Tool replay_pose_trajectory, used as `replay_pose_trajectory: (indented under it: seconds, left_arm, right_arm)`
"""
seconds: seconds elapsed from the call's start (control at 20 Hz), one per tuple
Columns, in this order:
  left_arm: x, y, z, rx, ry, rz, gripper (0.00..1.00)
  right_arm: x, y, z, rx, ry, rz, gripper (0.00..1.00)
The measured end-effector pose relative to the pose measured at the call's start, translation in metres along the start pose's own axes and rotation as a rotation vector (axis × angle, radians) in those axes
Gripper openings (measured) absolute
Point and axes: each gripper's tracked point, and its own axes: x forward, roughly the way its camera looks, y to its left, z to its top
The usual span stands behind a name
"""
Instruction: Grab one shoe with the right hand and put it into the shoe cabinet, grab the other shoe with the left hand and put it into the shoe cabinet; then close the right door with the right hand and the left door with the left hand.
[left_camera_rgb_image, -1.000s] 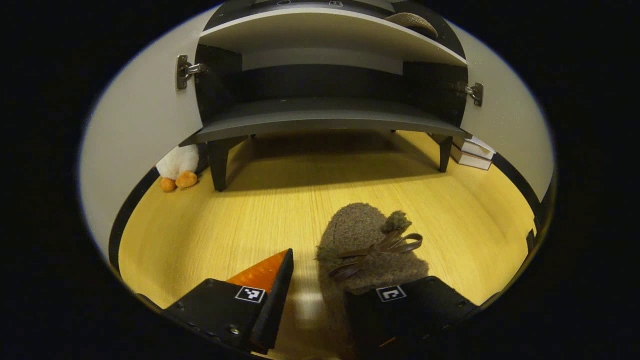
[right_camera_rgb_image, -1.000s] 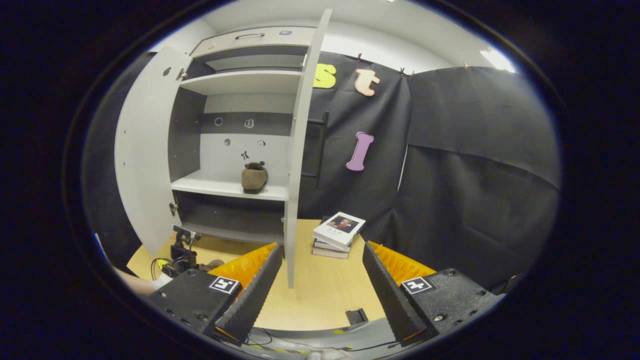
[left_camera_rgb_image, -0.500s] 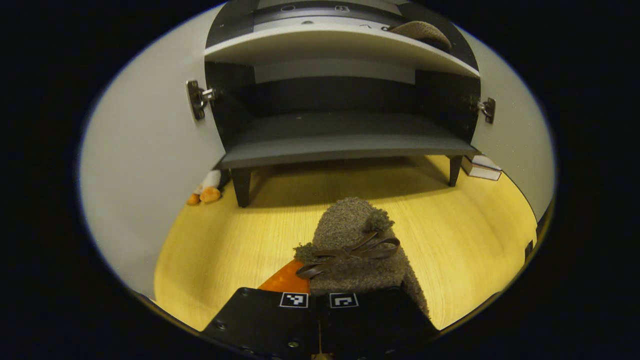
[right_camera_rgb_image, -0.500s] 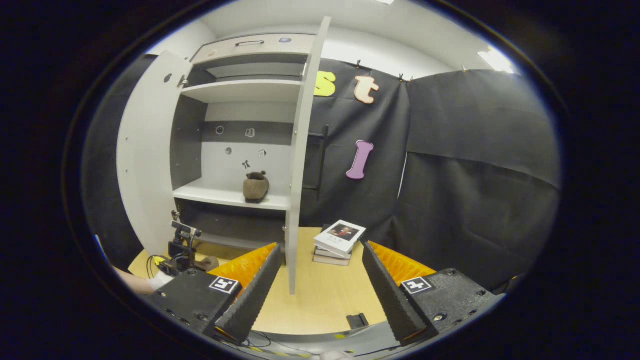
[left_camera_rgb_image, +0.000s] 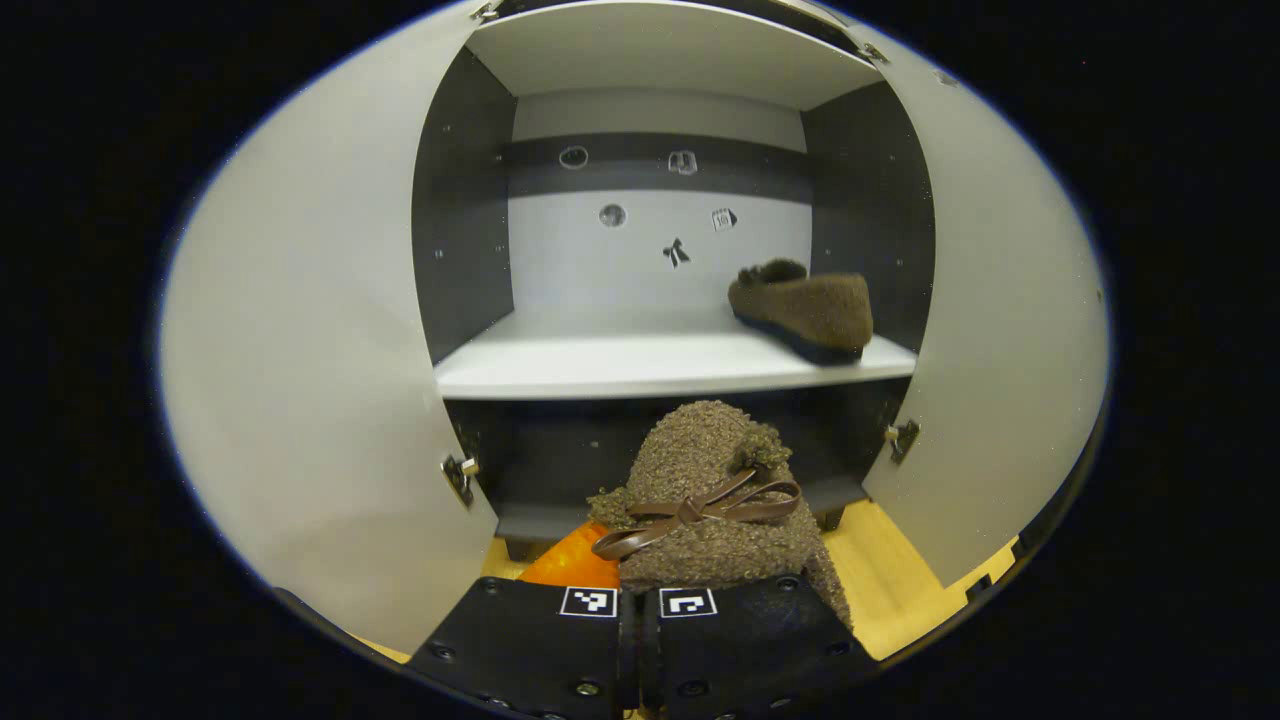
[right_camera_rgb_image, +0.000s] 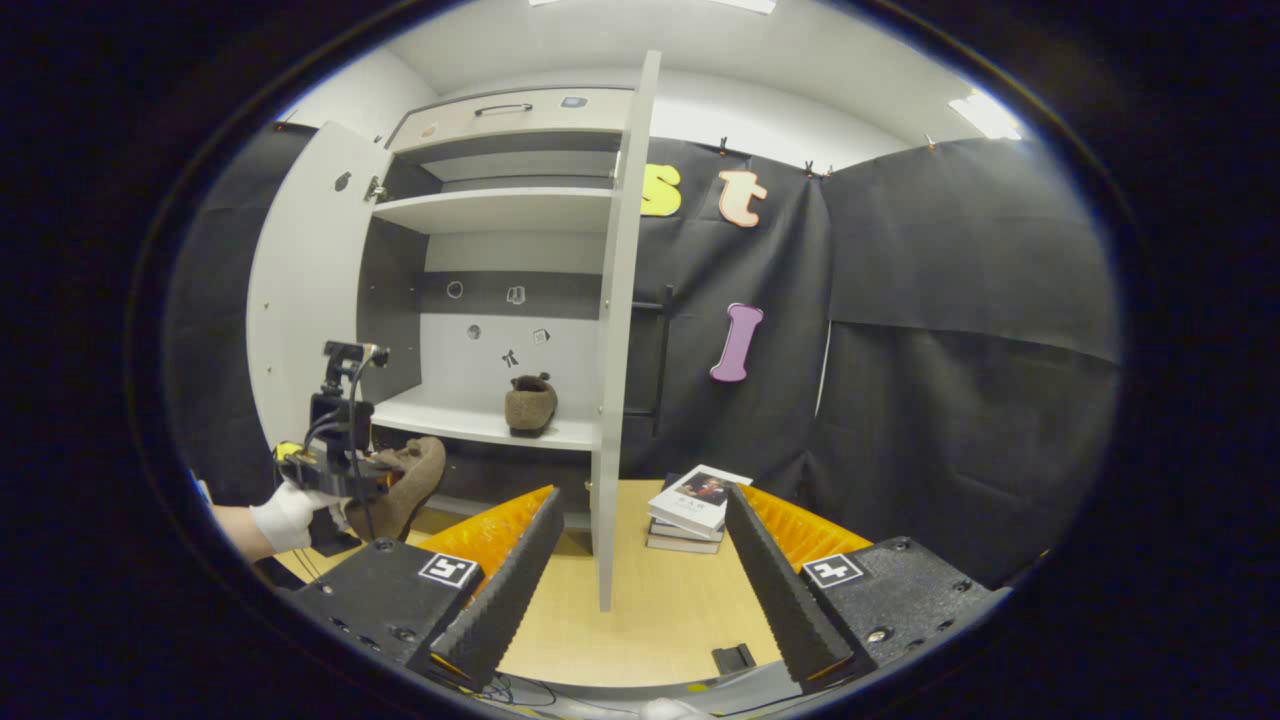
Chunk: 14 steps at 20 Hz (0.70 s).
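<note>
The left gripper has its fingers clamped together on the heel end of a fuzzy brown shoe, which sticks forward with its toe toward the shoe cabinet and its leather bow on top. The shoe hangs in the air in front of the cabinet's dark lower opening, just below the white shelf. On that shelf, over at its right end, sits the other shoe, side-on and close to the cabinet's inner wall. Both doors stand wide open, the left door and the right door flanking the opening.

In the right gripper view, the right gripper hovers well back above the wooden surface, its fingers spread apart with nothing between them. A gloved hand carries the left gripper and its shoe near the left door. A stack of books lies beside the cabinet.
</note>
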Motion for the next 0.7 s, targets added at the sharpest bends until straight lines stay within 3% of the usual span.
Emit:
replay_pose_trajectory:
  seconds: [0.3, 0.7]
  left_arm:
    - [0.047, 0.014, 0.107, 0.013, -0.094, 0.048, 0.01]
    - [0.134, 0.025, 0.154, 0.033, -0.056, 0.106, 0.01]
  right_arm:
    - [0.002, -0.008, 0.004, 0.019, -0.014, 0.005, 1.00]
    - [-0.003, -0.038, 0.008, 0.023, -0.006, -0.047, 1.00]
